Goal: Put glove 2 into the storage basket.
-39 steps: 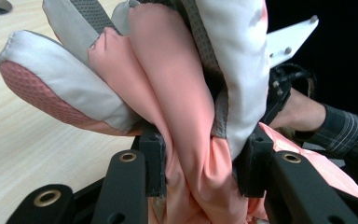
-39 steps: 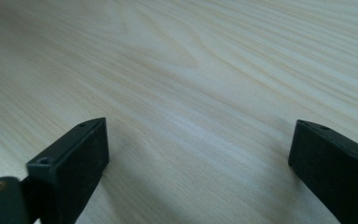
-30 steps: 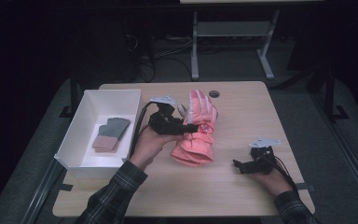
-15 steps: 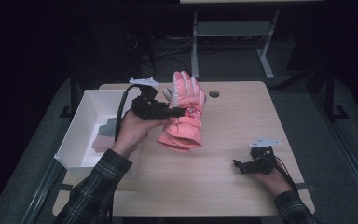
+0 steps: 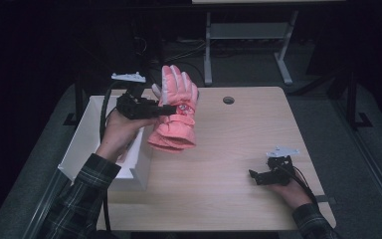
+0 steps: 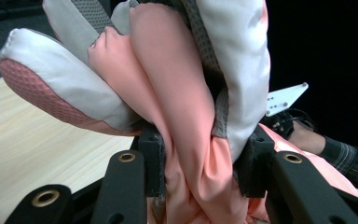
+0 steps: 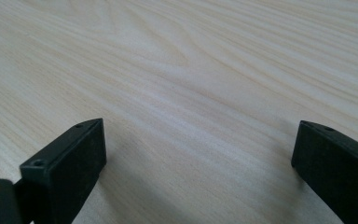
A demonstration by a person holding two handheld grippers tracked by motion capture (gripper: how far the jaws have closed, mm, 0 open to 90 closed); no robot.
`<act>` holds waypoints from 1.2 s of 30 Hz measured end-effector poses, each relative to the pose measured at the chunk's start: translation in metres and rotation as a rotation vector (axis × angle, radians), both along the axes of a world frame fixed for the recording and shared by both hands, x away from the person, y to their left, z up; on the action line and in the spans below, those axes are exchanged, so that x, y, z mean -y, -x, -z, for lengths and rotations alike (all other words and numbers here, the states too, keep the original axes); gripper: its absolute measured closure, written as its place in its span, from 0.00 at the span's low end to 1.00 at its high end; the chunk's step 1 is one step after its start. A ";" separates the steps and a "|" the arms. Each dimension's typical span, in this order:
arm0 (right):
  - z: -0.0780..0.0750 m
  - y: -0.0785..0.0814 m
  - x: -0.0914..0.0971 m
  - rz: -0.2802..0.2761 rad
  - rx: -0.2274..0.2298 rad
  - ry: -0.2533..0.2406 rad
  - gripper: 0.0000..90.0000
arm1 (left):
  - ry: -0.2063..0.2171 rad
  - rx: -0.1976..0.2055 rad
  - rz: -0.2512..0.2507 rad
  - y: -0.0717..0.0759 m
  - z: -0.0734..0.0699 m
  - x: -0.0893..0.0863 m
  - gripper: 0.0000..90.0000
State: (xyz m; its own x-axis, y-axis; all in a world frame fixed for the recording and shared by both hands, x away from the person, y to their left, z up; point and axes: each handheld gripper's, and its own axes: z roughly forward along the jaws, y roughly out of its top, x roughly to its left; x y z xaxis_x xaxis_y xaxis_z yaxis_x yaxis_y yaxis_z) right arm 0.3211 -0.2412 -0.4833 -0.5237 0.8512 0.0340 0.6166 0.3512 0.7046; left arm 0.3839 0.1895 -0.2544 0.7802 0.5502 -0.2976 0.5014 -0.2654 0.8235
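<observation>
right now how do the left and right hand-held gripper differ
The left hand-held gripper is shut on the pink glove; the right hand-held gripper is open with nothing between its jaws. The left is held up in the air near the white bin; the right rests low on the table. Both are black and bear a grey plate.

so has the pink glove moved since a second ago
Yes. The pink glove, clamped in the left gripper, has gone up off the table and left toward the white bin, judged against the table's round hole.
</observation>
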 end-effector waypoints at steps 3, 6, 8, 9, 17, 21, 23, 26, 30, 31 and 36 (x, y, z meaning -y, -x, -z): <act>0.000 0.000 0.000 0.003 0.000 0.002 0.03 | -0.002 0.006 -0.016 0.000 -0.003 -0.011 0.67; 0.000 0.000 0.000 0.008 0.000 0.002 0.03 | -0.003 0.009 -0.034 0.000 -0.006 -0.024 0.67; 0.000 0.000 0.001 0.009 0.000 0.003 0.03 | 0.001 0.012 -0.051 -0.001 -0.007 -0.033 0.67; 0.000 0.000 0.001 0.010 0.000 0.003 0.03 | 0.003 0.012 -0.057 -0.001 -0.007 -0.038 0.67; 0.000 -0.001 0.001 0.014 0.001 0.003 0.03 | 0.001 0.013 -0.131 0.001 -0.009 -0.077 0.67; 0.000 -0.001 0.001 0.015 0.001 0.003 0.03 | -0.009 0.004 -0.164 0.002 -0.007 -0.096 0.67; 0.000 -0.001 0.001 0.016 0.001 0.003 0.03 | -0.012 0.000 -0.179 0.002 -0.005 -0.104 0.67; 0.000 -0.001 0.001 0.016 0.001 0.004 0.03 | -0.016 -0.010 -0.195 0.002 -0.002 -0.115 0.67; 0.000 -0.001 0.001 0.019 0.000 0.003 0.03 | -0.025 -0.016 -0.222 0.002 0.002 -0.127 0.67; 0.000 -0.001 0.001 0.019 0.000 0.003 0.03 | -0.027 -0.018 -0.225 0.002 0.003 -0.130 0.67; 0.000 -0.001 0.001 0.021 -0.001 0.003 0.03 | -0.052 -0.033 -0.241 0.001 0.013 -0.140 0.67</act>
